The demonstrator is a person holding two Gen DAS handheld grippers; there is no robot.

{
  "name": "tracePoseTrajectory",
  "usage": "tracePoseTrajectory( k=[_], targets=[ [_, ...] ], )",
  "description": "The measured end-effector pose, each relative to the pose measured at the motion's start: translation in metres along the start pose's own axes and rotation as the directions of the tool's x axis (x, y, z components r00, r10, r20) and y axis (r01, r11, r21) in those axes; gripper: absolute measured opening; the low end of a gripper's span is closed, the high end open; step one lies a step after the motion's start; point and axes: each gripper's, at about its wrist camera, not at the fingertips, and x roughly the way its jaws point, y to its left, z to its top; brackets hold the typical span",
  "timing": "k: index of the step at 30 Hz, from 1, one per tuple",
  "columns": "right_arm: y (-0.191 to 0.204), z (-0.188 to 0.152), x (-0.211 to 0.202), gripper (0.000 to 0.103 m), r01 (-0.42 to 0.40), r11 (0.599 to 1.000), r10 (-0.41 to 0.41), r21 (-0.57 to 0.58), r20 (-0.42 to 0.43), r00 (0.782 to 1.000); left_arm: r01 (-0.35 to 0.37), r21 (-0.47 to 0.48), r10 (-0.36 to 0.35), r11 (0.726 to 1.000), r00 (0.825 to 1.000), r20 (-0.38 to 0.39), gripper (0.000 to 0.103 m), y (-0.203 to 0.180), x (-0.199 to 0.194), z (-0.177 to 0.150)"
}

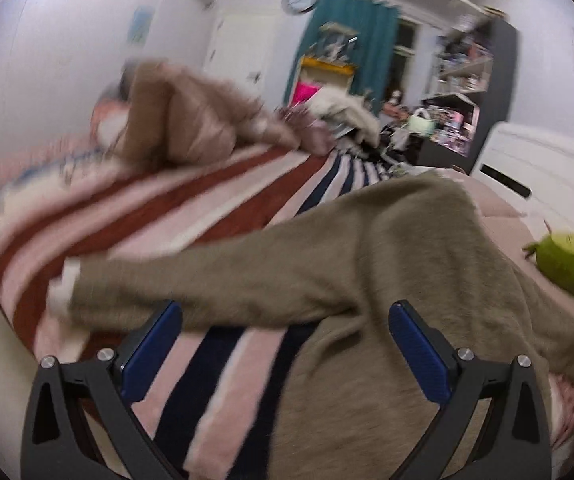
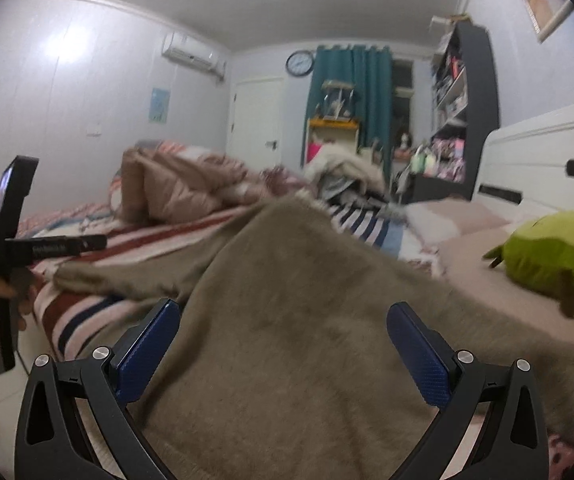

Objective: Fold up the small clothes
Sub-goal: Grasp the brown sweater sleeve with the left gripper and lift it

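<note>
A fuzzy olive-brown sweater [image 2: 287,320] lies spread on the striped bedspread [image 1: 175,208], its body just left of the green plush toy [image 2: 559,260] and one sleeve [image 1: 191,280] stretched well away from the toy, ending in a pale cuff [image 1: 63,284]. Both the left tongs [image 1: 285,344] and the right tongs [image 2: 283,344] stand spread wide just above the sweater, pinching nothing. The knit looks thick, soft and light, likely to drape and sag rather than hold a crease, and its nap should grip well. The sleeve near the cuff and the shoulder seam look like the best places to pinch.
</note>
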Motion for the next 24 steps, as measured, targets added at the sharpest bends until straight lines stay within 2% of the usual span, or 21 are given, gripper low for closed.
tracePoseTrajectory(
  k=[3, 5, 10, 11, 13, 14, 17, 21, 22, 24],
  targets=[
    [0.006, -0.002, 0.017, 0.103, -0.02, 1.0, 0.02, 0.009, -0.04, 0.999, 0.013, -0.098, -0.019, 0.995, 0.998, -0.055, 0.099, 0.036, 0.019, -0.009],
    [0.01, -0.002, 0.025, 0.103, -0.024, 1.0, 0.025, 0.011, -0.044, 0.999, 0.057, -0.178, -0.073, 0.982, 0.994, -0.084, 0.09, 0.054, 0.031, -0.015],
    [0.016, 0.001, 0.037, 0.103, -0.037, 0.999, 0.037, 0.004, -0.065, 0.997, 0.096, -0.298, -0.135, 0.95, 0.984, -0.115, 0.087, 0.081, 0.054, -0.025],
    [0.016, 0.002, 0.039, 0.103, -0.034, 0.999, 0.034, -0.002, -0.069, 0.997, 0.116, -0.339, -0.167, 0.934, 0.978, -0.125, 0.087, 0.086, 0.061, -0.027],
    [0.018, 0.004, 0.044, 0.103, -0.028, 1.0, 0.027, -0.011, -0.077, 0.997, 0.177, -0.451, -0.264, 0.875, 0.955, -0.136, 0.087, 0.1, 0.076, -0.033],
    [0.019, 0.004, 0.046, 0.103, -0.028, 1.0, 0.027, -0.011, -0.081, 0.996, 0.18, -0.474, -0.274, 0.862, 0.952, -0.137, 0.087, 0.102, 0.08, -0.034],
    [0.019, 0.005, 0.053, 0.103, -0.023, 1.0, 0.022, -0.004, -0.098, 0.995, 0.169, -0.453, -0.253, 0.875, 0.958, -0.132, 0.087, 0.1, 0.092, -0.033],
    [0.009, 0.001, 0.068, 0.103, 0.017, 0.999, -0.011, 0.042, -0.152, 0.988, 0.159, -0.455, -0.234, 0.876, 0.965, -0.114, 0.086, 0.099, 0.106, -0.023],
    [0.004, -0.002, 0.073, 0.103, 0.037, 0.997, -0.026, 0.062, -0.176, 0.984, 0.15, -0.453, -0.224, 0.879, 0.968, -0.114, 0.08, 0.099, 0.109, -0.021],
    [-0.005, -0.007, 0.08, 0.103, 0.05, 0.994, -0.028, 0.1, -0.216, 0.976, 0.116, -0.449, -0.188, 0.886, 0.975, -0.121, 0.06, 0.099, 0.117, -0.017]
  ],
)
